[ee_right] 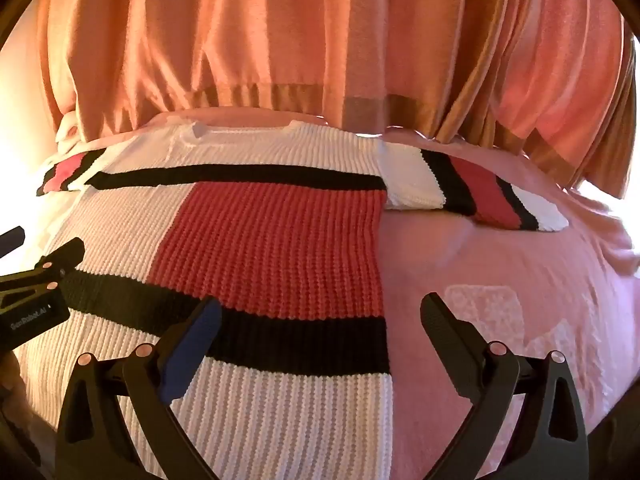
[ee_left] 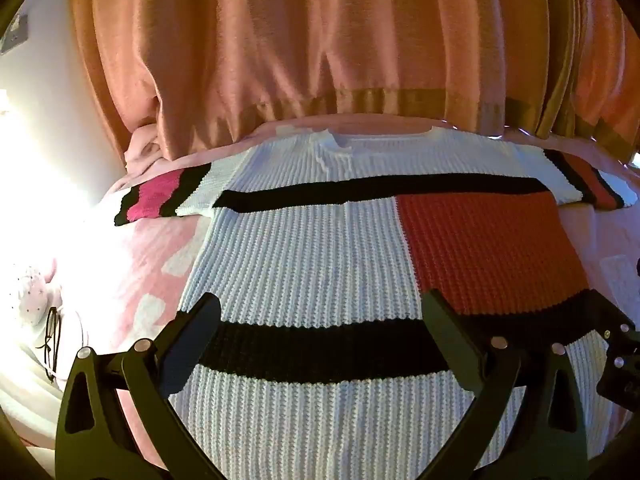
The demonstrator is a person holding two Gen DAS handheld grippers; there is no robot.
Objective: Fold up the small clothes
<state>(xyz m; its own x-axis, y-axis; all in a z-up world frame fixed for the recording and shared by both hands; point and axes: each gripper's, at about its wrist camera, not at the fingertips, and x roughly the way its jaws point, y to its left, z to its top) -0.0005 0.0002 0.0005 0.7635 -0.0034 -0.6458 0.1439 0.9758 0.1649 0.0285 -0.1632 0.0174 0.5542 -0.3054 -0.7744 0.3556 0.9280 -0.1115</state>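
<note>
Orange-pink curtains (ee_left: pixel 320 40) hang right behind a bed with a pink bedspread (ee_right: pixel 500 264), white patches printed on it. Lying flat on that bedspread is the knit sweater (ee_left: pixel 304 248), spread out with the neckline toward the curtains and both sleeves out to the sides. It's ribbed white with black bands and a big red block (the sleeve cuffs have a red-pink stripe between black ones).

Left hand-held gripper (ee_left: pixel 320 320) hovers over the lower part of the sweater, fingers wide apart, nothing between them. Whether the tips touch the knit can't be told from this angle.

Right hand-held gripper (ee_right: pixel 320 320) is also spread wide and empty, sitting over the sweater's right edge: one finger over the knit, the other over bare bedspread.

Off to the left on the bed there's a pair of glasses (ee_left: pixel 52 340) beside something white with dots, washed out by bright light.
</note>
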